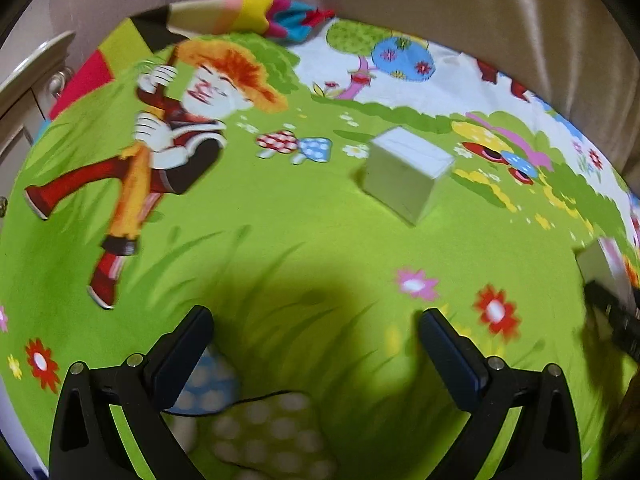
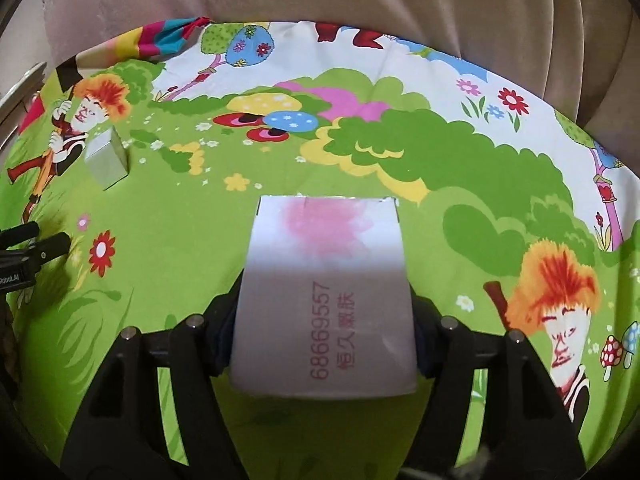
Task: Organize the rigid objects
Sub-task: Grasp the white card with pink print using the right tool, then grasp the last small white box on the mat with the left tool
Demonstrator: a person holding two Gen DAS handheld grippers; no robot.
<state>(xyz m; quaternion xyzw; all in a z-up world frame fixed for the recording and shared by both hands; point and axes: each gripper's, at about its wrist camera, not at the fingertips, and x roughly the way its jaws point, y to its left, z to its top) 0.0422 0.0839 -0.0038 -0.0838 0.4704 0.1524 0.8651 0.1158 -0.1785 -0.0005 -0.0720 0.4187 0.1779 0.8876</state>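
On green cloth (image 1: 304,220), right tongs (image 2: 324,336) clamping white box (image 2: 324,280), open cloth ahead

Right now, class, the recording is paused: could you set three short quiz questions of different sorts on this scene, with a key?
1. True or false: the right tongs grip a white box with pink print.
2. What lies between the fingers of the left tongs?
A. a small box
B. only the cartoon cloth
C. a cup
3. Fill in: the plain white box rests on the ____ part of the cloth.

Key
1. True
2. B
3. green
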